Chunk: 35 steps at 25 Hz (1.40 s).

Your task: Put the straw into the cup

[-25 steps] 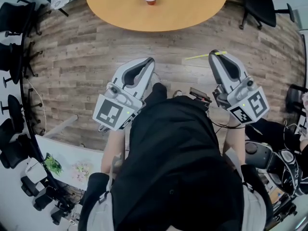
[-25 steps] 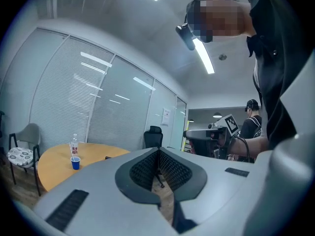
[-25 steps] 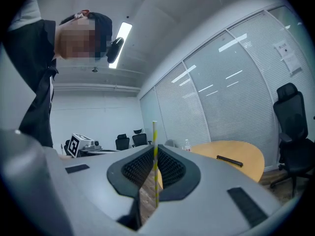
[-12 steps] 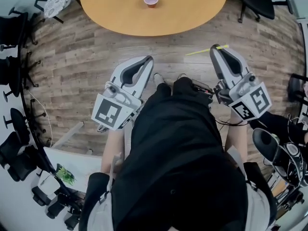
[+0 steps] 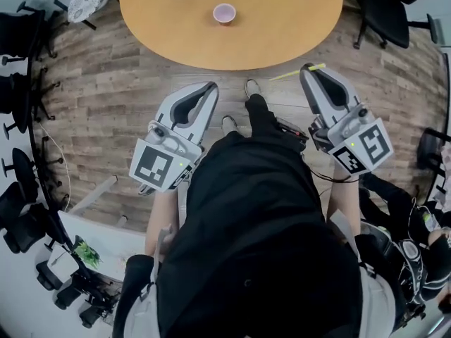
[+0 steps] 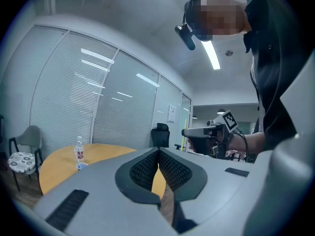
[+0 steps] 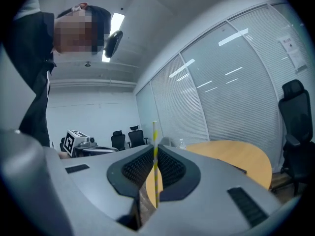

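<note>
Clamping the yellow straw (image 7: pixel 154 136), the right gripper (image 7: pixel 154 154) is facing the table (image 5: pixel 282 20); only the head view is showing the pink cup (image 5: pixel 224 13); the left gripper (image 6: pixel 158 154) is sitting closed, empty.

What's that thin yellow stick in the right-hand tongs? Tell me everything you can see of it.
It is a drinking straw, thin and straight, striped pale yellow and white, perhaps paper. The right tongs are shut on it, crosswise to the jaws, with an end poking out each side. Nothing else touches it. It hangs over the wood floor, just short of the round table.
</note>
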Tool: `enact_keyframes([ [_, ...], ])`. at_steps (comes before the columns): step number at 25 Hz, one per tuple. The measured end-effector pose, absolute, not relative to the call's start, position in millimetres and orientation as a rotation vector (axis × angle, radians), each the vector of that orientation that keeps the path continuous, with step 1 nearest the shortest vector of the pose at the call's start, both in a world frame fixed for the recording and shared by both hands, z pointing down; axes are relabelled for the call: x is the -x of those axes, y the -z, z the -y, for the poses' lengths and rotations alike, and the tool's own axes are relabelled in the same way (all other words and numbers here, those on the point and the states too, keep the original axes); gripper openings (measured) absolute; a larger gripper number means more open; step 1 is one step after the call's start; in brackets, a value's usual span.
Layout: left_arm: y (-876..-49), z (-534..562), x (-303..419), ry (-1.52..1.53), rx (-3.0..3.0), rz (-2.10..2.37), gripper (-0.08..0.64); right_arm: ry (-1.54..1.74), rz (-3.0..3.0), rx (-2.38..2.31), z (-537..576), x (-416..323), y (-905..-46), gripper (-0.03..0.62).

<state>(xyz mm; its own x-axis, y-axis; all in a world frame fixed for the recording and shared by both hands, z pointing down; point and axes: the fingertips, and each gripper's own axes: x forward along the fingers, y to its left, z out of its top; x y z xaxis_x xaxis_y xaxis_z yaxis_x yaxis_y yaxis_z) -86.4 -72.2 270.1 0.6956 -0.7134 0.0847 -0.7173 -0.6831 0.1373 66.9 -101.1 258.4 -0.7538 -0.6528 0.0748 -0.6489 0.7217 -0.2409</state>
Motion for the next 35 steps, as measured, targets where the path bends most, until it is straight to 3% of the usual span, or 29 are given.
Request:
enact_keyframes([
  [15,-255,177,45,-0.026,-2.622,1.426,0.018,0.471,-2.957,0.701,247,-70,-261,0.034],
  [35,-289,192,38,-0.087,-2.315,1.622,0.018,0.683,-3.046,0.399,334,14,-329,0.034],
])
